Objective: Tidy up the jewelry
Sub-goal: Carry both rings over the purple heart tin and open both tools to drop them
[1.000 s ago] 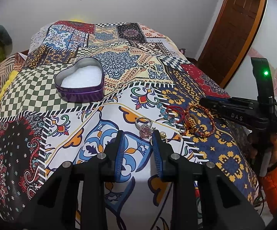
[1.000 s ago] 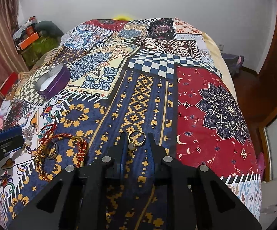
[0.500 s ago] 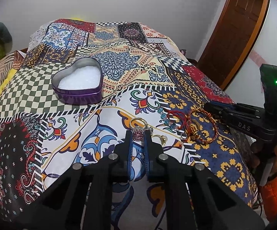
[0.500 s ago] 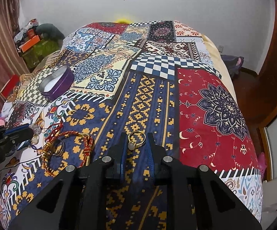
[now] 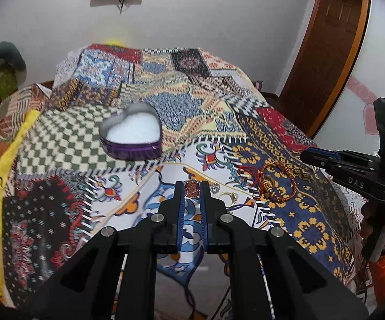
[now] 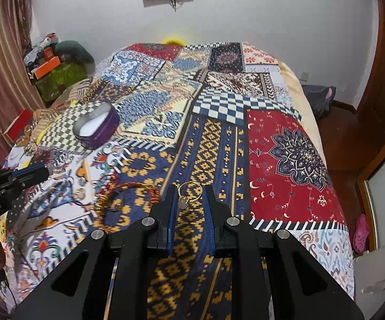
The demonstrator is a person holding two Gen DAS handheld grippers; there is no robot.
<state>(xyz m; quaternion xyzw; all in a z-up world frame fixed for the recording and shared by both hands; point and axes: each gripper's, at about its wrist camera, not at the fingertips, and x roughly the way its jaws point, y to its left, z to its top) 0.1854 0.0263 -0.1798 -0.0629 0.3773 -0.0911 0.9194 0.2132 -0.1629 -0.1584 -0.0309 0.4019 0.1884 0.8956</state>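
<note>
So the left hand-held gripper has now been clamped onto the glittery ring, lower centre, off the bed; the gold ring is pinched by the right one. Heart-shaped tin is probably next.

Patchwork bed with jewelry laid out

Heart tin at eleven o'clock; bracelets and small gold ring at three.

Left gripper low over the bedspread, jaws closed on a ring. Right gripper also above the bedspread, jaws clamping a gold ring.
</note>
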